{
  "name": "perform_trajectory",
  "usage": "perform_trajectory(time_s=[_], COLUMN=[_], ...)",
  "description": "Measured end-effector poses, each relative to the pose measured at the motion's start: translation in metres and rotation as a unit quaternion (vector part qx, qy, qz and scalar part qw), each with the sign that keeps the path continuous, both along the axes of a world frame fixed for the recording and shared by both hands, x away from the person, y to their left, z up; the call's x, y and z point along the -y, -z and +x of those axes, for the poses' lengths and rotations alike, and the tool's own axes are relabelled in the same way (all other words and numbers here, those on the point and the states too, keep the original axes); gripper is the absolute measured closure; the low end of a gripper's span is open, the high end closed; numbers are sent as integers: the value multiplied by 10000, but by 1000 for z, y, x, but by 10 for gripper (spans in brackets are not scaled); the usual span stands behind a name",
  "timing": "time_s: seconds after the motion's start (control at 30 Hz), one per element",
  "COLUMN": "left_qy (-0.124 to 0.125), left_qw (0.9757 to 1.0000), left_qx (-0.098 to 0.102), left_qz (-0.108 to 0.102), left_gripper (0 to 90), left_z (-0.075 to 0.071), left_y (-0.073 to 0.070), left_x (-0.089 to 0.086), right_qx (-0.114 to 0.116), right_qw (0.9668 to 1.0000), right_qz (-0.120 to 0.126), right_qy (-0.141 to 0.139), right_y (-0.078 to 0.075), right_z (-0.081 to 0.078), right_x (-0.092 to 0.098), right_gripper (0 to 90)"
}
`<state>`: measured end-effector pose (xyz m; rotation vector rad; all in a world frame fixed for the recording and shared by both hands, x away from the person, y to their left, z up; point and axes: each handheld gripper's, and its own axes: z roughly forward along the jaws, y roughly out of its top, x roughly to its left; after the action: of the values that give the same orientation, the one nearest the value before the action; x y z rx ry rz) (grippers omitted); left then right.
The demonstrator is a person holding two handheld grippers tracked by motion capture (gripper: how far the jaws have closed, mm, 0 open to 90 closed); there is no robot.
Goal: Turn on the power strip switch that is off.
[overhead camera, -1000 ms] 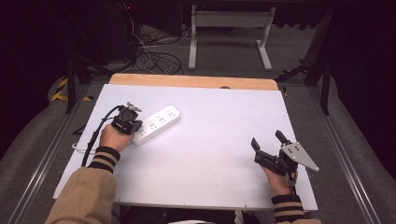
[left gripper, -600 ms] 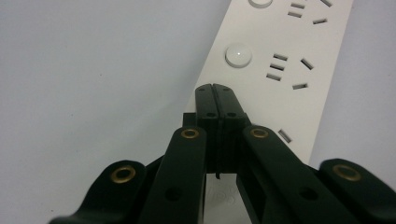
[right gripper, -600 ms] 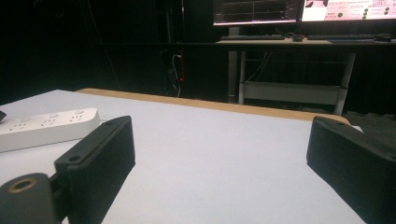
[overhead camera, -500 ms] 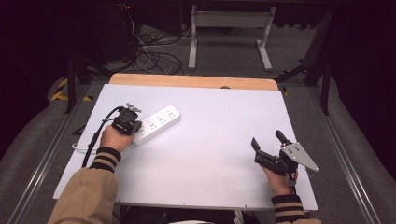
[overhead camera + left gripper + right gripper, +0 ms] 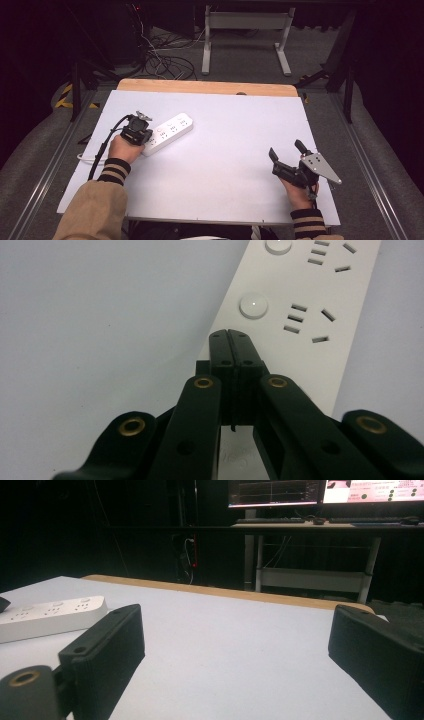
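A white power strip (image 5: 169, 132) lies at an angle on the left half of the white table (image 5: 225, 130). My left gripper (image 5: 144, 135) hovers over the strip's near end, jaws pressed together with nothing between them. In the left gripper view the shut tips (image 5: 231, 335) point down at the strip (image 5: 300, 325), just short of a round white button (image 5: 253, 306). My right gripper (image 5: 286, 150) rests near the table's front right, jaws wide apart and empty. In the right gripper view its two pads (image 5: 107, 650) frame bare table, with the strip (image 5: 50, 616) far off at the left.
A wooden strip (image 5: 205, 87) edges the table's far side. Beyond it are a tangle of cables (image 5: 165, 62) on the floor and a metal table frame (image 5: 245, 35). The strip's white cord (image 5: 85, 159) runs off near the left edge.
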<state>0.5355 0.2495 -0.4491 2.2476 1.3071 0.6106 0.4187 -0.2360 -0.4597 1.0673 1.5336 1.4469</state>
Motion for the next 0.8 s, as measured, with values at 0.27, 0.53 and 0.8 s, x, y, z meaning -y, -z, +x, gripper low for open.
perform_trajectory(time_s=[0.27,0.53,0.8], left_qy=[-18,1,16], left_qw=[10000,10000,9996], left_qx=[28,69,198], left_qz=[-32,-40,-177], left_gripper=[900,900,900], left_z=[-1,-1,-4], left_y=[1,1,4], left_x=[0,-1,-4], right_qx=[10,5,-6], right_qw=[10000,10000,10000], right_qz=[-13,-11,-10], right_qy=[-7,-7,-6], right_y=[0,0,0], right_z=[0,0,0], right_x=[0,0,0], right_gripper=[82,82,82])
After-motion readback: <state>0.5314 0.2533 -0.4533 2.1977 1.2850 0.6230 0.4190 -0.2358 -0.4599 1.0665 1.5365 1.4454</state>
